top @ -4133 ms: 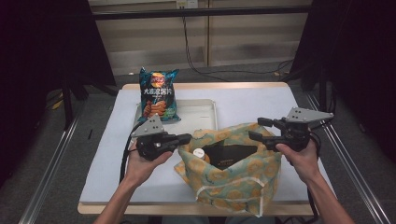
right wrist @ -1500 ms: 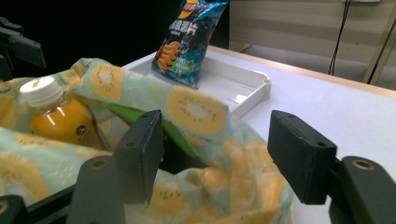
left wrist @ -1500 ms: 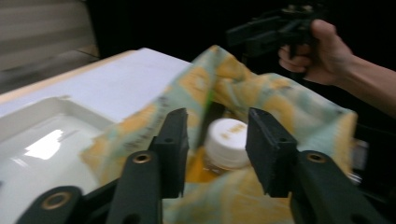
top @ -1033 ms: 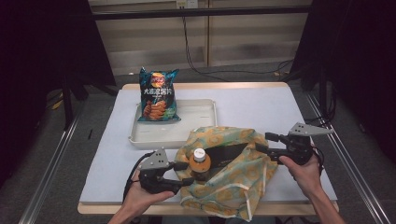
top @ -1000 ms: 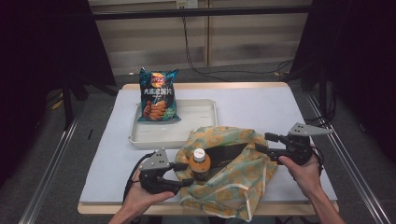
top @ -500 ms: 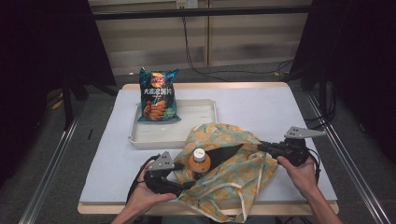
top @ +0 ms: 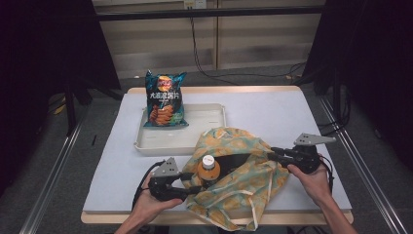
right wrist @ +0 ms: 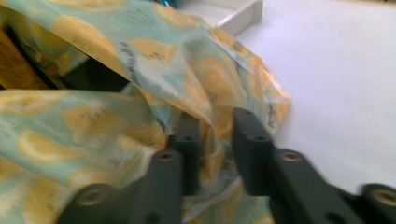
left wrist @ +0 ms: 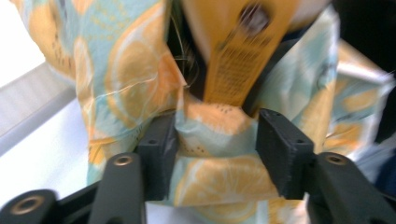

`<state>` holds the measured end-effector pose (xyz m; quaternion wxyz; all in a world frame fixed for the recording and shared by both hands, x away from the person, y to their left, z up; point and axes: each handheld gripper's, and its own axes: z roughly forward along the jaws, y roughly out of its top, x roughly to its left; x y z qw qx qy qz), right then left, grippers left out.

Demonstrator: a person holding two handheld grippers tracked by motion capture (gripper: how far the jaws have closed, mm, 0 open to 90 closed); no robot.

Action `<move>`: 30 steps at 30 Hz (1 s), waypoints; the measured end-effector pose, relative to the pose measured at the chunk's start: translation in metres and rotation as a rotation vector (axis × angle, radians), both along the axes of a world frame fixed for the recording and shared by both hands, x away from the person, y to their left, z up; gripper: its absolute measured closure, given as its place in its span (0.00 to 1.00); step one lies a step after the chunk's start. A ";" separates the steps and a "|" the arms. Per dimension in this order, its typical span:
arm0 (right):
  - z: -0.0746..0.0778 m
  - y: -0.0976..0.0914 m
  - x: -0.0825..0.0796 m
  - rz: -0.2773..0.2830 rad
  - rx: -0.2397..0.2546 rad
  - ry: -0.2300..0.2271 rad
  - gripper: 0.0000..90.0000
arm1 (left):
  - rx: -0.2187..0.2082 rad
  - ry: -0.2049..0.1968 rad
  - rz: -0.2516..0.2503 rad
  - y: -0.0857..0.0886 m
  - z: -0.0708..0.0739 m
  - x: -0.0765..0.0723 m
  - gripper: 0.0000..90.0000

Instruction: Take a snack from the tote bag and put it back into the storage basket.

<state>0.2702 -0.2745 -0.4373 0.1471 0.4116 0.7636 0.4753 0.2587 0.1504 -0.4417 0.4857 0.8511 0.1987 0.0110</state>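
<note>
White table [top: 302,117]: both grippers' fingers closed on lemon-print bag [top: 243,170] rim, left [top: 192,187], right [top: 273,152]; orange bottle [top: 208,169] inside.

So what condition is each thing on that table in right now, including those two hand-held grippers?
Lemon-print fabric bag: lying on the table, mouth open.
Orange drink bottle with white cap: inside the bag's mouth, cap showing.
Blue crisp packet: upright, sealed, at the tray's back edge.
Shallow white plastic tray: bare apart from the packet.
Left hand-held gripper: jaws just closing, bag fabric between them.
Right hand-held gripper: jaws just opening, bag fabric between them.
</note>
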 end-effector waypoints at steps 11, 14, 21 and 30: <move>0.027 0.013 -0.004 0.056 0.049 -0.086 0.48 | -0.100 -0.010 -0.054 0.012 0.026 -0.003 1.00; 0.030 0.016 -0.002 0.074 0.052 -0.096 0.50 | -0.111 -0.024 -0.030 0.016 0.035 0.000 1.00; 0.035 0.026 0.012 0.101 0.084 -0.109 0.87 | -0.161 -0.051 0.087 0.022 0.048 0.030 0.82; 0.023 0.041 0.039 0.102 0.104 -0.073 0.98 | -0.139 -0.002 0.043 0.006 0.035 0.051 1.00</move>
